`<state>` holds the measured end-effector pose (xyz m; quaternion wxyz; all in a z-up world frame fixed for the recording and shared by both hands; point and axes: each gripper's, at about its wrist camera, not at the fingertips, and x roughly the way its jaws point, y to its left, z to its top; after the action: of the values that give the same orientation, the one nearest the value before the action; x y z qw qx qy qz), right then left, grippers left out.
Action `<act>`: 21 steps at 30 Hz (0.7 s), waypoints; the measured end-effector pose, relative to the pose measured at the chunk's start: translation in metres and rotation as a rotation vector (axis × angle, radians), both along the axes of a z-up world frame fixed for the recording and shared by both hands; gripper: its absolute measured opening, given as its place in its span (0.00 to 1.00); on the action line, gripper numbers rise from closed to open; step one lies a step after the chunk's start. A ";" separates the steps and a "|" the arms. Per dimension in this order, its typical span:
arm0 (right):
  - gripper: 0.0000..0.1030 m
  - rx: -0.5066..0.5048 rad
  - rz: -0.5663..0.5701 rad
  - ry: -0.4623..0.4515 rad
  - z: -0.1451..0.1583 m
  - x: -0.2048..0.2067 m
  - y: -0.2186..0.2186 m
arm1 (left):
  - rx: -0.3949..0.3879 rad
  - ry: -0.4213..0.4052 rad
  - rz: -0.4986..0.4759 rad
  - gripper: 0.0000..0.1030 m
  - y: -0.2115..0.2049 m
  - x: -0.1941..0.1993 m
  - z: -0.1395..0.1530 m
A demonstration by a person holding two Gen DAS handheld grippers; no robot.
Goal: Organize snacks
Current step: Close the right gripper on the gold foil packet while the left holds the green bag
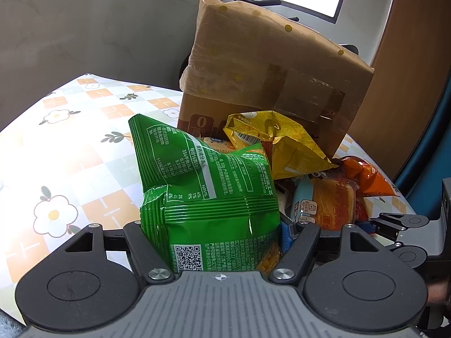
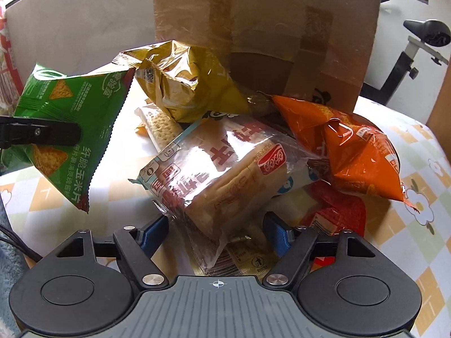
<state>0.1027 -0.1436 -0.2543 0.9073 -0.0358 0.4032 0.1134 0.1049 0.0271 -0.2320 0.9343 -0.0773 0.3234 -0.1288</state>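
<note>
A green corn-chip bag (image 1: 203, 186) stands up between my left gripper's (image 1: 210, 225) fingers, and the gripper is shut on its lower half. In the right wrist view the same bag (image 2: 64, 118) hangs at the left, above the cloth, with a black left finger (image 2: 42, 133) across it. My right gripper (image 2: 215, 233) is shut on a clear pack of sliced bread (image 2: 222, 174), whose lower end sits between the blue pads (image 2: 153, 236). The bread pack (image 1: 329, 205) tilts up out of the snack pile.
A yellow bag (image 2: 186, 90), an orange bag (image 2: 352, 152), a red pack (image 2: 338, 211) and a cracker pack (image 2: 163, 126) lie heaped before a taped cardboard box (image 2: 267, 28). The flowered check tablecloth (image 1: 70, 155) stretches left. An exercise bike (image 2: 422, 36) stands behind on the right.
</note>
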 end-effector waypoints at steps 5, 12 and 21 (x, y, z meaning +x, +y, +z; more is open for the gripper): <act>0.53 0.010 0.003 0.014 0.004 -0.010 -0.008 | -0.003 -0.004 0.002 0.72 0.000 -0.001 0.000; 0.50 0.007 -0.051 0.050 0.010 -0.030 -0.019 | -0.012 -0.011 0.002 0.72 0.003 -0.004 0.002; 0.44 -0.040 -0.124 0.045 0.020 -0.048 -0.034 | -0.010 -0.039 0.006 0.72 0.005 -0.015 0.009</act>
<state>0.0550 -0.1772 -0.2339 0.9025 -0.0266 0.4270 0.0498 0.0900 0.0325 -0.2232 0.9403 -0.0806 0.3043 -0.1292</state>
